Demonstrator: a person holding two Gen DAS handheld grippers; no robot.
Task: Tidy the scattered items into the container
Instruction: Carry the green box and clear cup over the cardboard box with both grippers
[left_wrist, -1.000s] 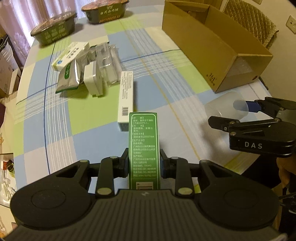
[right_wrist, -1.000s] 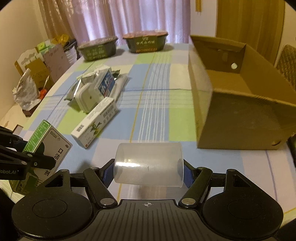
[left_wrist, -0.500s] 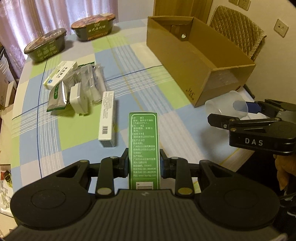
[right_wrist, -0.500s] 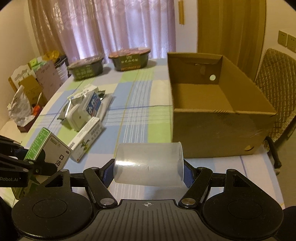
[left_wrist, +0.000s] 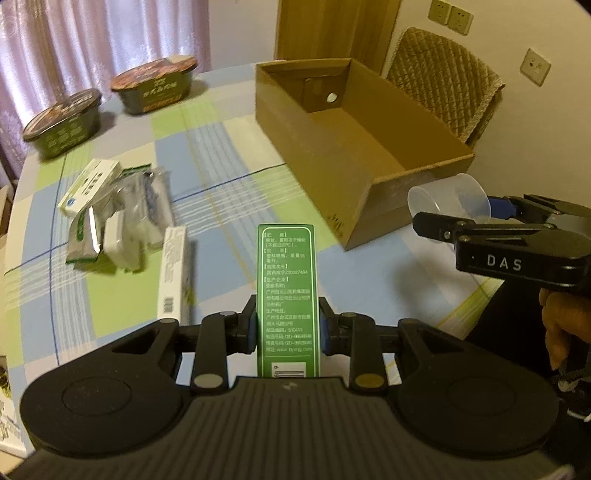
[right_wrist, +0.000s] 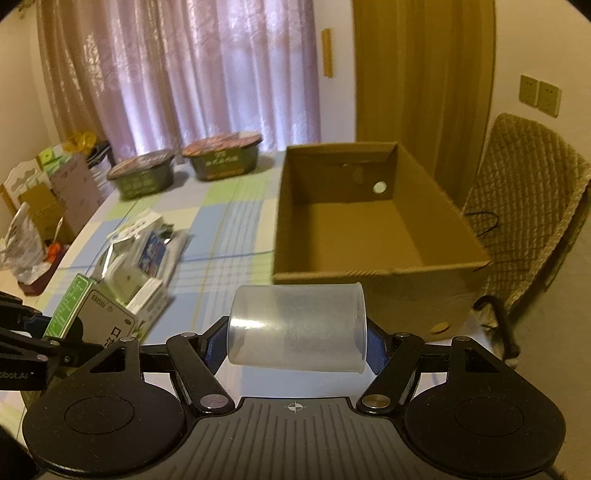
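Note:
My left gripper (left_wrist: 287, 328) is shut on a tall green medicine box (left_wrist: 286, 280), held above the checked tablecloth. My right gripper (right_wrist: 295, 341) is shut on a clear plastic cup (right_wrist: 297, 326) lying sideways between its fingers. In the left wrist view that cup (left_wrist: 448, 201) hangs just off the near corner of the open cardboard box (left_wrist: 354, 147). From the right wrist view the cardboard box (right_wrist: 369, 229) stands straight ahead with nothing inside, and the green box (right_wrist: 79, 306) shows at the lower left. A pile of white boxes and foil packs (left_wrist: 114, 214) lies on the table to the left.
Two dark instant-noodle bowls (left_wrist: 155, 86) (left_wrist: 61, 123) stand at the table's far edge by the curtain. A long white box (left_wrist: 173, 269) lies apart from the pile. A wicker chair (right_wrist: 528, 206) is behind the cardboard box. A person's hand (left_wrist: 561, 321) holds the right gripper.
Both grippers have risen and tilted up with their loads, so the cardboard box's inside now shows. The cup has come closer to the box's near corner.

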